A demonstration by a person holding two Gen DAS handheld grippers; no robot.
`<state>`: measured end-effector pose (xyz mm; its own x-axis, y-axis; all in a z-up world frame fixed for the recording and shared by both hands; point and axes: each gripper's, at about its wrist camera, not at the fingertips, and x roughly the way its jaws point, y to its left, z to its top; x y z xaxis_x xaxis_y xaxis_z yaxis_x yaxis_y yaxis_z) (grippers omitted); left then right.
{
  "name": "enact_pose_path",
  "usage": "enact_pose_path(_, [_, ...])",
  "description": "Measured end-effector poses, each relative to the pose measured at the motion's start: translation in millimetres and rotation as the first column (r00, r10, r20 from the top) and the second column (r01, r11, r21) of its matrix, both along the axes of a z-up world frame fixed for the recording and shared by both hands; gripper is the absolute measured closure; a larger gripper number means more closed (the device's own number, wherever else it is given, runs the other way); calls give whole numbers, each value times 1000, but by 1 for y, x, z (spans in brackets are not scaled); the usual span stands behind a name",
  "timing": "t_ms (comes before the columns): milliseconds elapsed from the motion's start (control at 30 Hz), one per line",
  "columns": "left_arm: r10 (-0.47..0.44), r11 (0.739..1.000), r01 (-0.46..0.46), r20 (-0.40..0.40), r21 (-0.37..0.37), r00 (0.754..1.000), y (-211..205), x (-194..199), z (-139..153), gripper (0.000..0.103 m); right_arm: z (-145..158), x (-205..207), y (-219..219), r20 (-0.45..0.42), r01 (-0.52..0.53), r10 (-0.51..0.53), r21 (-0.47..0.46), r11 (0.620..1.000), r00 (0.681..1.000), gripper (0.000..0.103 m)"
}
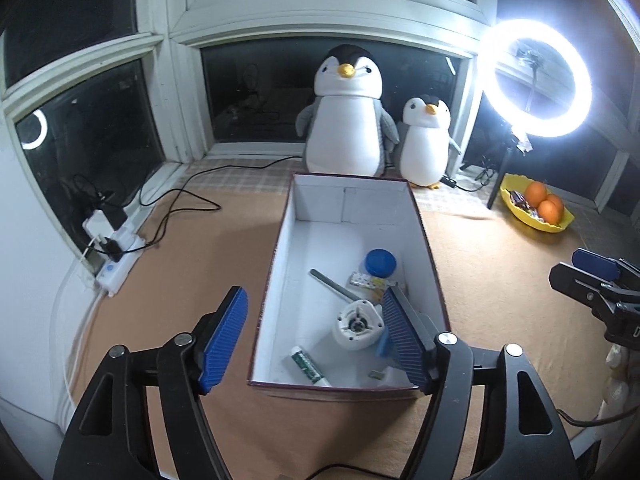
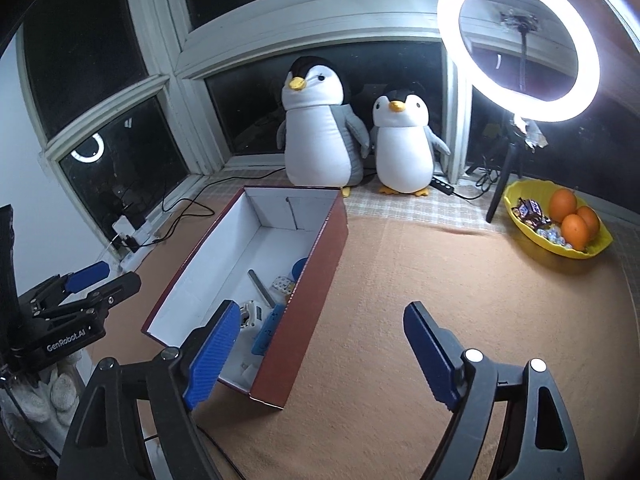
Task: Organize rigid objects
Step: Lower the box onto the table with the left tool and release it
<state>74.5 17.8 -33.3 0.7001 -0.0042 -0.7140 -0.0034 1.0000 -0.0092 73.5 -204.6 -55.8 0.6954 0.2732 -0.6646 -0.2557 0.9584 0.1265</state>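
Note:
An open box (image 1: pixel 276 264), dark red outside and white inside, stands on the orange table cover; it also shows in the right wrist view (image 2: pixel 316 284). Inside lie a blue round lid (image 1: pixel 380 263), a grey metal bar (image 1: pixel 334 286), a white motor-like part (image 1: pixel 357 325), a green and white tube (image 1: pixel 309 366), a patterned packet (image 1: pixel 366 280) and a blue piece (image 2: pixel 266 330). My left gripper (image 1: pixel 316 340) is open and empty over the box's near end. My right gripper (image 2: pixel 320 354) is open and empty, right of the box above the table cover.
Two plush penguins (image 1: pixel 346 112) (image 1: pixel 425 142) stand behind the box by the window. A lit ring light (image 1: pixel 536 78) on a tripod and a yellow bowl (image 1: pixel 516 210) with oranges and sweets are at the right. A power strip (image 1: pixel 116 256) with cables lies left.

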Motion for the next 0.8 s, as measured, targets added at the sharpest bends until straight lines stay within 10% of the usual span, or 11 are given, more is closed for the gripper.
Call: enact_pose_path(800, [-20, 1000, 20, -12, 13, 1000, -14, -4, 1, 26, -6, -3, -9, -8, 40, -40, -8, 999, 999, 22])
